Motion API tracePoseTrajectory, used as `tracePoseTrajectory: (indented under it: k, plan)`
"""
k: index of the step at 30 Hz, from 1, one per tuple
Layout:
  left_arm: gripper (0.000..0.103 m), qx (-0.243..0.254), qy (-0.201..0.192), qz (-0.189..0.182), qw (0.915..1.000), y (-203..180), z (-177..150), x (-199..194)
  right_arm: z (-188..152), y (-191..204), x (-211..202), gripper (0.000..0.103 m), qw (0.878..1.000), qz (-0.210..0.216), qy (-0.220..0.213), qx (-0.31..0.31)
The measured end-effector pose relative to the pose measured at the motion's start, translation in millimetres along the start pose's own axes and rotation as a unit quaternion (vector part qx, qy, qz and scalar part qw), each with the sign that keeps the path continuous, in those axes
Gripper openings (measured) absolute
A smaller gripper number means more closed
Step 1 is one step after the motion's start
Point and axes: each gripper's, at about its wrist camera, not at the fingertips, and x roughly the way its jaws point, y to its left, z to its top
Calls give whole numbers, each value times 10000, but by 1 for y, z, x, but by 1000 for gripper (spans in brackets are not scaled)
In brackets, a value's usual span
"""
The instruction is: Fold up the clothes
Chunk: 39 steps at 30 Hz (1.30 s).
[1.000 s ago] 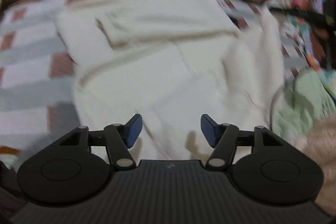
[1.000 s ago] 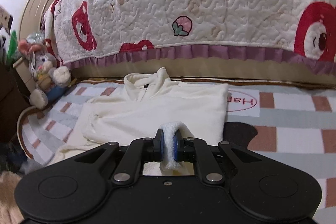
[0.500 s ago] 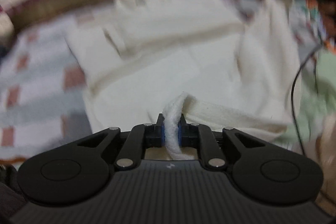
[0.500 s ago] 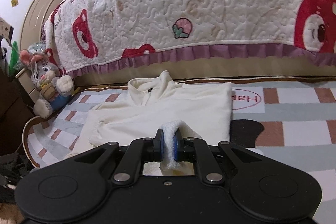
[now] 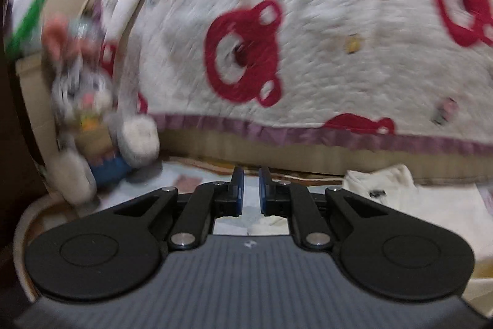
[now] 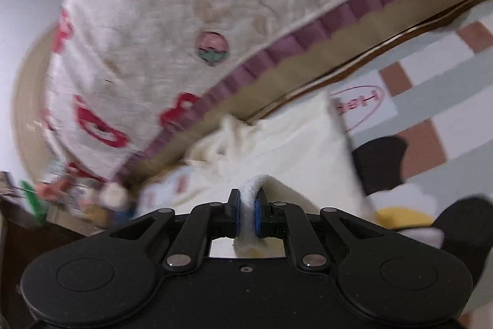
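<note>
Cream sweater (image 6: pixel 292 150) is laid on the bed (image 6: pixel 446 125), with its edge pinched for folding.
Left view: the left gripper (image 5: pixel 250 178) has just been closing to a slit, and no cloth is seen between; the sweater lies rightward. Right view: its edge is clamped by the right gripper (image 6: pixel 247 199), probably for carrying over.

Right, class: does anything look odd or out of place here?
One thing: the right gripper pinches a fold of the cream garment, but the left gripper, whose jaws have just been closing, shows no fold above its pads; blur hides whether it holds cloth.
</note>
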Motion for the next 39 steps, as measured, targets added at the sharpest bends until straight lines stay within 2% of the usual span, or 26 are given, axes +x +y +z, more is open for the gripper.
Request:
tracePoseTrajectory:
  k: [2, 4, 6, 8, 10, 11, 13, 15, 16, 17, 18, 19, 20, 22, 26, 29, 30, 33, 35, 39]
  plan:
    - [10, -306, 287, 11, 9991, 2, -7, 37, 16, -1, 24, 11, 9992, -360, 165, -40]
    - [10, -835, 724, -190, 9937, 9, -24, 65, 30, -5, 54, 16, 9980, -509, 371, -77]
    - [11, -1325, 1101, -519, 9837, 20, -47, 82, 36, -12, 80, 22, 9959, -816, 285, -259]
    - [12, -1325, 1457, -739, 9776, 24, -66, 91, 32, -21, 90, 24, 9959, -829, 112, -339]
    - [13, -1323, 1811, -957, 9698, 28, -85, 100, 23, -32, 88, 24, 9992, -381, -66, -117]
    - [13, -1341, 1884, -1065, 9670, 30, -91, 102, 17, -39, 80, 24, 9994, -5, -304, 157]
    - [13, -1427, 1874, -1295, 9632, 34, -92, 105, 4, -53, 65, 24, 9920, 778, -827, 543]
    - [14, -1550, 1943, -1565, 9559, 34, -90, 113, -15, -72, 52, 30, 9798, 1252, -1380, 727]
    - [16, -1612, 1996, -1711, 9512, 33, -89, 116, -22, -82, 48, 32, 9767, 1218, -1573, 801]
    - [28, -1674, 2067, -1865, 9457, 30, -90, 119, -30, -92, 44, 32, 9753, 1102, -1703, 877]
    - [50, -1704, 2153, -1966, 9413, 27, -91, 120, -32, -99, 42, 32, 9759, 1058, -1684, 896]
    - [58, -1706, 2252, -2017, 9378, 24, -94, 121, -35, -106, 41, 32, 9765, 1013, -1666, 914]
    - [61, -1644, 2329, -1999, 9374, 20, -97, 122, -37, -112, 39, 32, 9772, 964, -1647, 930]
    - [61, -1407, 2444, -1833, 9417, 11, -103, 123, -37, -118, 35, 32, 9798, 809, -1611, 868]
    - [66, -1092, 2497, -1795, 9453, -2, -102, 133, -35, -112, 36, 32, 9900, 211, -1388, 167]
    - [65, -805, 2587, -1935, 9430, -13, -101, 132, -39, -96, 52, 32, 9919, -467, -909, -760]
    - [60, -697, 2616, -1981, 9421, -17, -101, 131, -42, -89, 57, 32, 9889, -661, -752, -1101]
    - [44, -432, 2592, -2064, 9425, -23, -98, 126, -54, -70, 69, 32, 9753, -875, -458, -1977]
    - [42, -407, 2538, -2074, 9439, -22, -96, 123, -57, -59, 71, 32, 9634, -920, -451, -2479]
    - [42, -389, 2461, -1954, 9486, -15, -97, 119, -53, -39, 83, 49, 9348, -1101, -450, -3347]
